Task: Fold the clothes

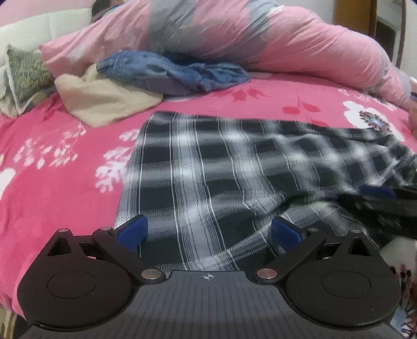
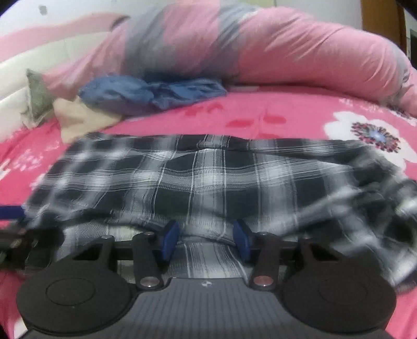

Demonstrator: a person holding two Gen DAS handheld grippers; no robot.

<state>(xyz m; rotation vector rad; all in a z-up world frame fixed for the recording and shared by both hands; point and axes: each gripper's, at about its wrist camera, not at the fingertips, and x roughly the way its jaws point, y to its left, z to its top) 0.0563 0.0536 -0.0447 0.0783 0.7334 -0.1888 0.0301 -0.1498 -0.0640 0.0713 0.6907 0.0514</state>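
A black-and-white plaid shirt (image 1: 234, 169) lies spread on the pink floral bedsheet (image 1: 52, 182). My left gripper (image 1: 207, 233) is open, its blue pads wide apart just above the shirt's near left edge. The shirt also shows in the right wrist view (image 2: 208, 177). My right gripper (image 2: 206, 238) is partly open, with a raised fold of the shirt's near edge between its blue pads; the pads do not pinch it. The right gripper shows blurred at the right of the left wrist view (image 1: 378, 194).
A crumpled blue garment (image 1: 172, 70) and a beige garment (image 1: 104, 101) lie at the far left of the bed. A rolled pink-and-grey duvet (image 1: 260, 36) runs along the back. A green patterned pillow (image 1: 26, 70) leans on the white headboard (image 1: 26, 23).
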